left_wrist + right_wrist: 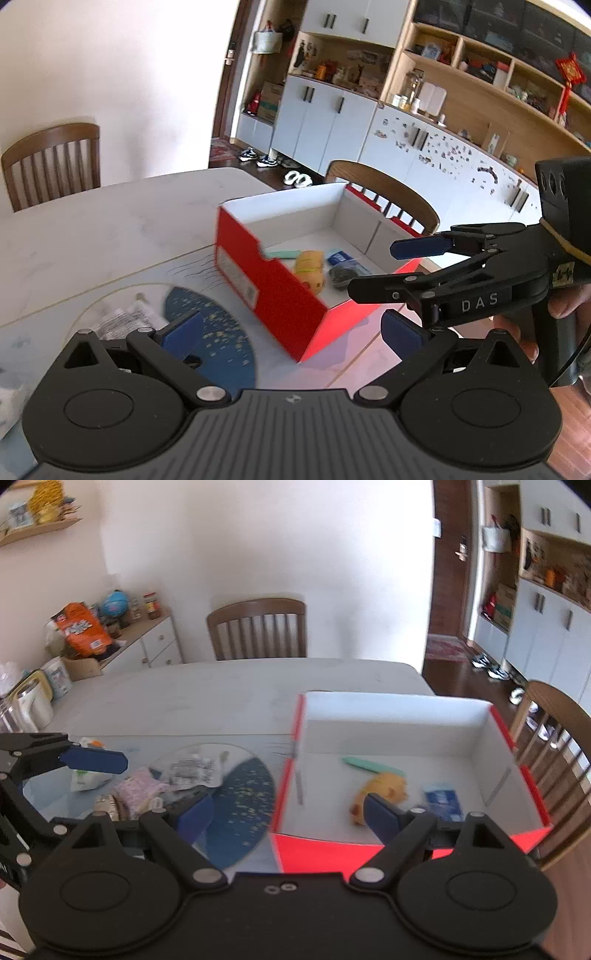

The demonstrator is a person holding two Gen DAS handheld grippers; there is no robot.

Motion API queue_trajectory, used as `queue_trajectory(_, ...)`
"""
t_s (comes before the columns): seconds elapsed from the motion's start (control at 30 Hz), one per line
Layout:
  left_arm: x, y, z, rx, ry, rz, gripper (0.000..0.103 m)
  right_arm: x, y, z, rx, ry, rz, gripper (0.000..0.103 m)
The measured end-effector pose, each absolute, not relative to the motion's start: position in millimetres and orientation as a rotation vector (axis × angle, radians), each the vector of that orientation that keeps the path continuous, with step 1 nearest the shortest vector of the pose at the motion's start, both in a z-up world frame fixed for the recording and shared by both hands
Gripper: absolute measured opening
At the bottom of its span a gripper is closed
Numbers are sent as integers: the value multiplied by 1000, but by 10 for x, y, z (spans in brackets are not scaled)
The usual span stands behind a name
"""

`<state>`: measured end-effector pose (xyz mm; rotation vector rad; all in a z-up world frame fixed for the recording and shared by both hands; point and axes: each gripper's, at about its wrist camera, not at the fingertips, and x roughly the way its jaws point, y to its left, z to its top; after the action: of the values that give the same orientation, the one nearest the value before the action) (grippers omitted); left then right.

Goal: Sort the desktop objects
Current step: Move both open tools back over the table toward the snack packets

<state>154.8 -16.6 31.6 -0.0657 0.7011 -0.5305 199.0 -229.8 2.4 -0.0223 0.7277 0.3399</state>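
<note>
A red box with a white inside [280,291] [406,716] stands on the white table. In it lie a yellow plush toy [310,267] [380,788], a green flat item [282,254] [365,764], a blue packet [340,256] [443,799] and a dark bundle [343,275]. Left of the box, on a blue round mat [218,332] [243,797], lie a crumpled wrapper [192,771], a pink pouch [138,790] and a white sachet [86,779]. My left gripper [291,334] is open and empty above the mat's edge. My right gripper [288,814] [373,269] is open and empty over the box's near wall.
Wooden chairs stand at the far side [258,627] and the right side [554,731] of the table. A kettle [31,701] stands at the table's left end. Cabinets and shelves [424,122] line the room beyond.
</note>
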Motion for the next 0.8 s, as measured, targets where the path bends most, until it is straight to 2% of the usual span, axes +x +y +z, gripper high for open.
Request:
queue_trajectory(0.33,1408,471,142,-73,701,-455,103,2035,-1756,-80,-40,731,400,89)
queue_trajectory(0.8,1384,1080,-360,-25,752,-363,103,2191,-1158,-519,-174,775,480,88)
